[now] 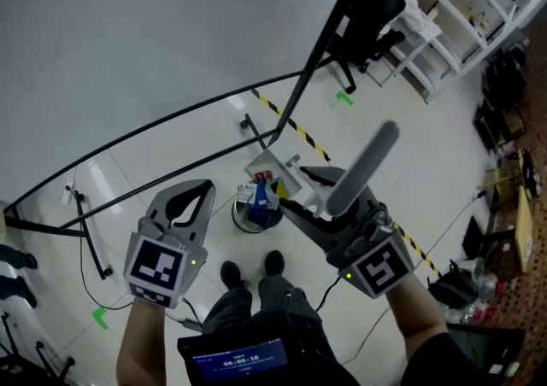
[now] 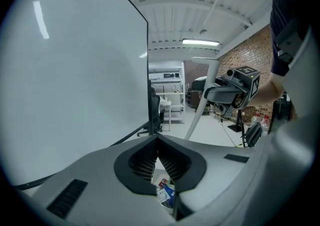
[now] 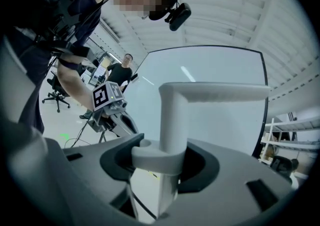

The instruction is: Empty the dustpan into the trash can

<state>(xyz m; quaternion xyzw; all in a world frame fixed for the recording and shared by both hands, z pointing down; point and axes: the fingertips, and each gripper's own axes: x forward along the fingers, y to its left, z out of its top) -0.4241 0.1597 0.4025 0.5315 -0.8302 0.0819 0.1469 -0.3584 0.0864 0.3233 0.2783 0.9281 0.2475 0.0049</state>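
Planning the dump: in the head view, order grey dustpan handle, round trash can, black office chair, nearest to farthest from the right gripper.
1. Grey dustpan handle, held in the right gripper.
2. Round trash can, on floor, left.
3. Black office chair, far top.

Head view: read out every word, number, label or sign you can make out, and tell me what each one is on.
"00:00:10", as best it reads: on the screen at the person's chest; the smaller line above it is too small to read.
Left gripper and right gripper: square black-and-white markers on their cubes, no letters.
Packets in the trash can: print too small to read.
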